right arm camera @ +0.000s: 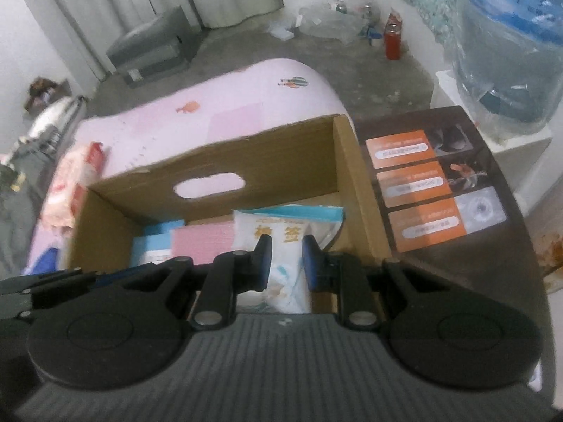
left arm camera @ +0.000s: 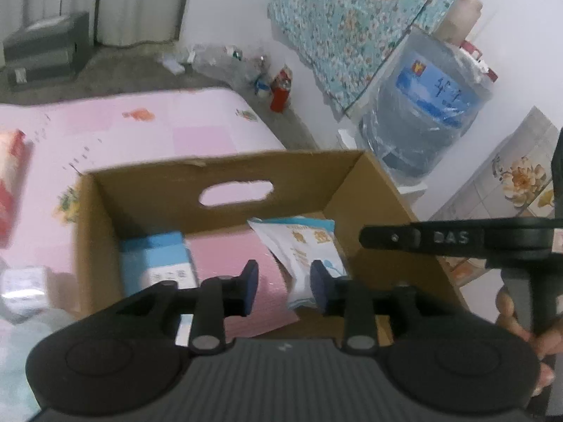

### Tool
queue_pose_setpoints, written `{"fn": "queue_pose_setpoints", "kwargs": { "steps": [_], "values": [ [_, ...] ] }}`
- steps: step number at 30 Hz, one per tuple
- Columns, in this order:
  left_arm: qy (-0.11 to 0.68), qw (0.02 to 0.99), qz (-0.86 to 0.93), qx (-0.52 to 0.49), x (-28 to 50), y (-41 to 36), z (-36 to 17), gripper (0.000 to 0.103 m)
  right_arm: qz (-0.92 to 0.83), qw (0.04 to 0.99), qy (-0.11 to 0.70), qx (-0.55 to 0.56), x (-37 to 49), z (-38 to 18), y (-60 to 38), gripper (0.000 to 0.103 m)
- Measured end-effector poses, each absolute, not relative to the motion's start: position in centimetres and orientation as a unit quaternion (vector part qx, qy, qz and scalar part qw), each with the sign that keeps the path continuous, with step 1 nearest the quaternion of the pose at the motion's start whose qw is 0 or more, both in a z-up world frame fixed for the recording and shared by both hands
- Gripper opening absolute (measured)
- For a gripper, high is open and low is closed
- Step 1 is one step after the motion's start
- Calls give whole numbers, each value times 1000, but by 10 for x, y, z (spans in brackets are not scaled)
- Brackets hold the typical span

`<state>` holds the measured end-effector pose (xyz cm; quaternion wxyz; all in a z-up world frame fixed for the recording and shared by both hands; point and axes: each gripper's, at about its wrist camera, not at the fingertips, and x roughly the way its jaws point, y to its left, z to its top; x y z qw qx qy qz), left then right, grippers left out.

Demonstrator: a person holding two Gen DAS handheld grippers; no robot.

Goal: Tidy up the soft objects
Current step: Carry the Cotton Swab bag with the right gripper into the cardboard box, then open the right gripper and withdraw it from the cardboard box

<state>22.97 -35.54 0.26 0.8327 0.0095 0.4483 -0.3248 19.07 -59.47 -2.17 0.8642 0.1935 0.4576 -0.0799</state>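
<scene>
Both of my tools hang over the cardboard box (right arm camera: 225, 190), where soft goods collect. The right hand-held gripper (right arm camera: 286, 262) apparently pinches the white pouch (right arm camera: 278, 235), lowering it inside; the left hand-held gripper (left arm camera: 284, 286) is part-open, empty, above pink cloth (left arm camera: 228, 263).

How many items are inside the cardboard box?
3: a blue pack at the left, a pink pad in the middle, and a white pouch at the right, between the right gripper's fingers. Others may lie hidden under the grippers.
</scene>
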Motion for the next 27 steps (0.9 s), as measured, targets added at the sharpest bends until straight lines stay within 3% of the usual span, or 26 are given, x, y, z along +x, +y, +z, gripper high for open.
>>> {"fn": "queue_pose_setpoints", "kwargs": {
  "steps": [6, 13, 20, 27],
  "values": [
    [417, 858, -299, 20, 219, -307, 30, 57, -28, 842, 466, 271, 180, -19, -582, 18],
    [401, 880, -252, 36, 214, -235, 43, 76, -57, 814, 521, 251, 217, -69, -562, 18],
    [390, 898, -196, 50, 208, -173, 41, 88, -66, 808, 521, 267, 217, -63, -556, 18],
    [382, 911, -149, 33, 192, -98, 47, 90, -86, 805, 506, 297, 197, -52, -549, 20]
  ]
}}
